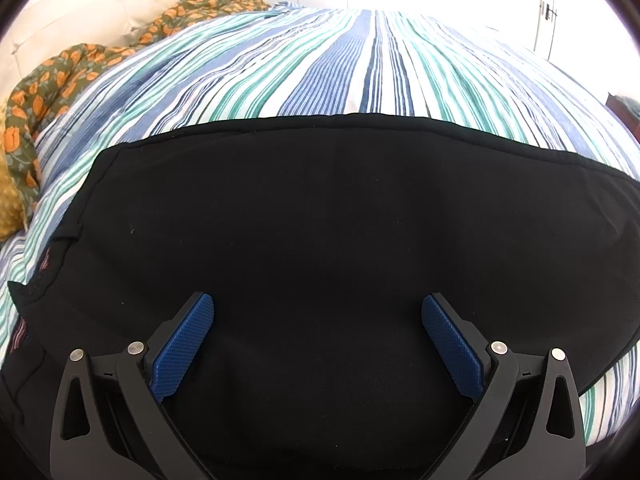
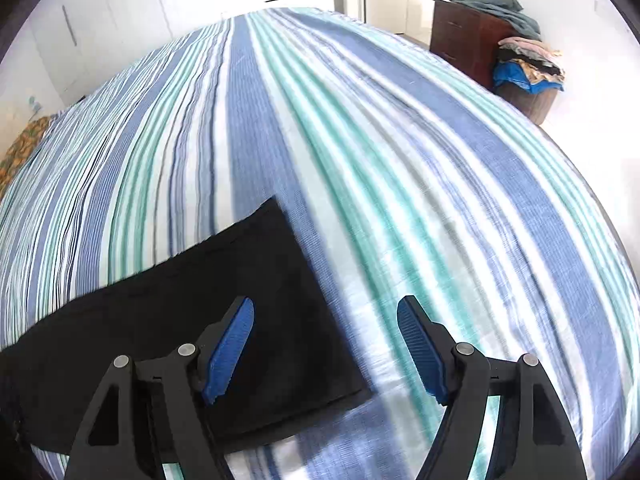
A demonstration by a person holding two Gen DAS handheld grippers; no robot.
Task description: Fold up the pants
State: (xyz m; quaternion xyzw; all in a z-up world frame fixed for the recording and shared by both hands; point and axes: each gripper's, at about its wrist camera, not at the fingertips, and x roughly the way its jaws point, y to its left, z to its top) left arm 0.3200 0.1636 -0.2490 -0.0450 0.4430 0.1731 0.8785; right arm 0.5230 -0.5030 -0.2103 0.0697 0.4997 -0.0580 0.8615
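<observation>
Black pants (image 1: pixel 320 216) lie flat across a bed with a blue, green and white striped cover (image 1: pixel 360 64). My left gripper (image 1: pixel 317 306) hovers above the middle of the cloth, jaws wide open with nothing between the blue pads (image 1: pixel 184 344). In the right wrist view the pants' end (image 2: pixel 224 296) shows as a dark rectangle with a square corner at lower middle. My right gripper (image 2: pixel 325 312) stands open over that end's right edge: its left finger is above the black cloth, its right finger above the striped cover (image 2: pixel 400 160). Neither pad presses on anything.
A crumpled orange-flowered olive cloth (image 1: pixel 52 92) lies at the bed's left side near a white headboard (image 1: pixel 80 12). Past the far right corner stand a dark wooden dresser (image 2: pixel 464 32) and a basket heaped with clothes (image 2: pixel 528 72). White cupboard doors line the back wall.
</observation>
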